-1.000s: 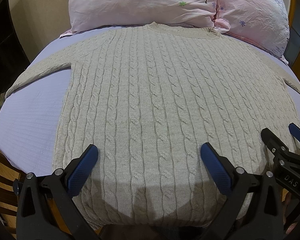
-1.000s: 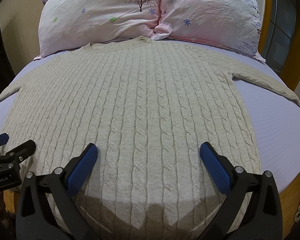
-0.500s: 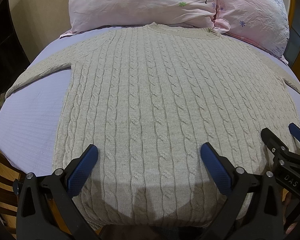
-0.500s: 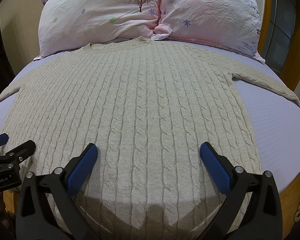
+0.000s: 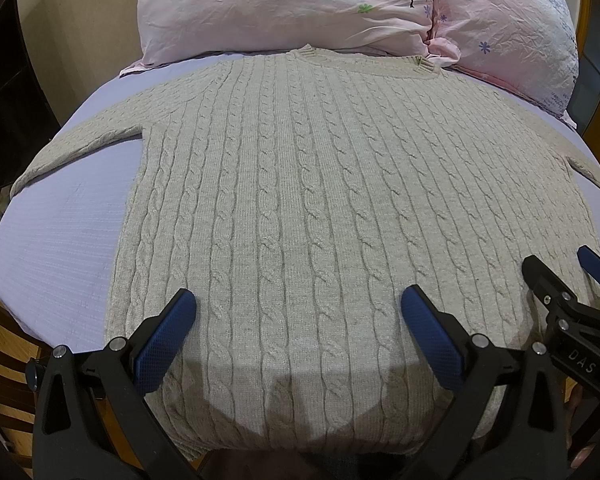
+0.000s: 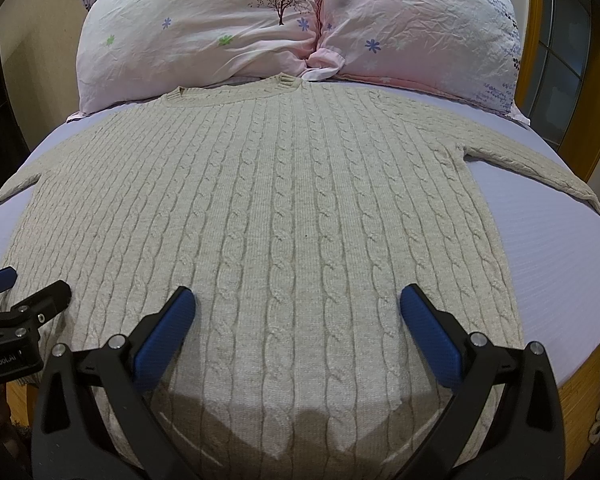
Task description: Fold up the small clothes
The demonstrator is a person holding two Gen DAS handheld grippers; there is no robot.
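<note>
Sweater [image 5: 300, 200] is lying flat on bed [image 5: 59, 240], sleeves out, no fold made yet. I'm hovering my left gripper [image 5: 297, 320] and right gripper [image 6: 297, 318] over the hem, fingers spread, gripping nothing. All folding remains.

the left gripper [image 5: 297, 326] has black plastic arms shaped like a clamp, each tipped with a blue textured pad, with round silver screws at the joints in the lower part of the frame. the right gripper [image 6: 297, 326] looks the same. at the lower right of the left view, white letters "das" mark the other tool's black body; at the lower left of the right view, "genrobot.ai".
</note>
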